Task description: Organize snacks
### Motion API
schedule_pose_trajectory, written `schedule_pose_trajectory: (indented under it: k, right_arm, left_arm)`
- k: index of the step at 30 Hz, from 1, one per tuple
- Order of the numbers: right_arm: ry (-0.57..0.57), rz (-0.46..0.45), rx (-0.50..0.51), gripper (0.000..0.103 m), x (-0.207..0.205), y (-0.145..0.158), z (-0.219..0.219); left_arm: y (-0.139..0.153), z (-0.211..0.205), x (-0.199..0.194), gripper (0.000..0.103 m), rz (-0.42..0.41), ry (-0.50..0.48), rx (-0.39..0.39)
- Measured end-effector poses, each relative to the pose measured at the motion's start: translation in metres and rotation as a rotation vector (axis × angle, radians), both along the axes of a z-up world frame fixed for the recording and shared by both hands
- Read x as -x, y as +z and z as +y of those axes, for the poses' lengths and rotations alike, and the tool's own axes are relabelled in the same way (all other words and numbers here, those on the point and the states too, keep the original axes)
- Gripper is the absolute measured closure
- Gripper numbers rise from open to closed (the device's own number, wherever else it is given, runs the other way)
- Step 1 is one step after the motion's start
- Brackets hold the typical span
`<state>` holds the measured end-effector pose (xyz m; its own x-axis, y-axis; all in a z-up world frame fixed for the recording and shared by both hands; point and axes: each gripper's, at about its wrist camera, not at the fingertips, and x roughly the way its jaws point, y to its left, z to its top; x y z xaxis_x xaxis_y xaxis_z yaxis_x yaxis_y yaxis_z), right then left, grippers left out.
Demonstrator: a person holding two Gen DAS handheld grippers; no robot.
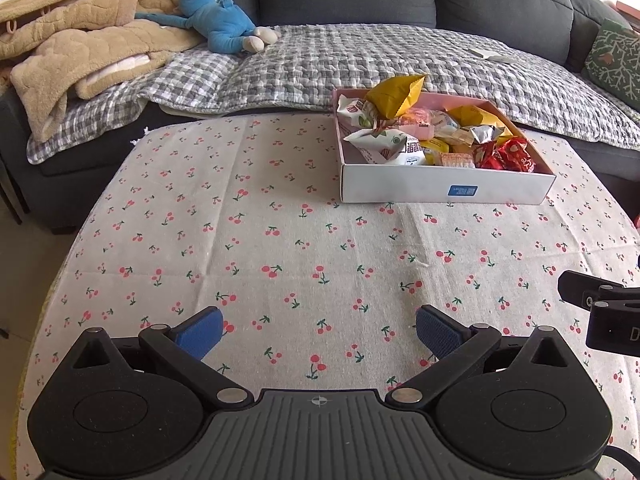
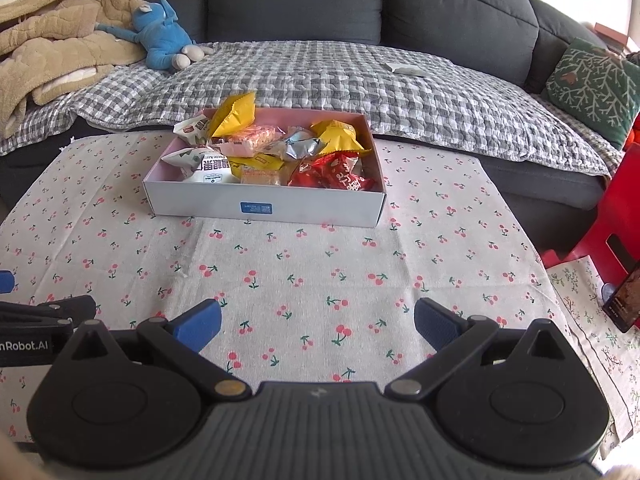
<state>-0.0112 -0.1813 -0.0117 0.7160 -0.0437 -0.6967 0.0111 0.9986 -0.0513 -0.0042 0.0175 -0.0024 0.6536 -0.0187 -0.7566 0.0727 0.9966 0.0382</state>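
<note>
Snacks (image 2: 280, 152) fill box (image 2: 264, 208), well beyond both spread fingers (image 2: 198, 324).

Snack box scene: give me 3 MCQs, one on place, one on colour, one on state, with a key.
1. Where does the snack box stand?
A. on the cherry-print tablecloth
B. on the sofa seat
C. on the floor

2. What colour is the plush toy on the sofa?
A. red
B. blue
C. green

3. How are the two hand-held grippers?
A. both shut on packets
B. left one shut on the box edge
C. both open and empty

Key:
1 A: the box sits on the cherry-print tablecloth, in front of the sofa.
2 B: the toy lying by the beige blanket is blue.
3 C: the left hand-held gripper and the right hand-held gripper both show their blue pads spread wide with only cloth between them.
</note>
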Motion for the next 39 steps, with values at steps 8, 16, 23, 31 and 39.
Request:
schedule_pose_trajectory:
  k: [8,16,23,31,39]
  right_arm:
    - [-0.001,0.005,0.021,0.000,-0.0008,-0.0026,-0.0005]
    - [-0.008,0.009,0.013,0.000,-0.0009,-0.0025,-0.0025]
    - [-0.012,0.012,0.012,0.000,-0.0016,-0.0029,-0.0027]
    - [-0.022,0.008,0.006,0.000,-0.0011,-0.0023,-0.0046]
    - [-0.043,0.019,0.002,0.000,-0.0039,-0.0058,-0.0059]
  left_arm:
    - [0.0014,-0.0029,0.0031,0.000,-0.022,-0.013,-0.017]
    - [0.0018,-0.0053,0.0046,0.000,-0.024,-0.023,-0.017]
    - [0.0019,-0.0053,0.0046,0.000,-0.025,-0.022,-0.014]
    - [-0.0003,-0.0075,0.0041,0.000,-0.018,-0.032,-0.013]
    - [-0.0029,-0.0094,0.0046,0.000,-0.018,-0.052,-0.009]
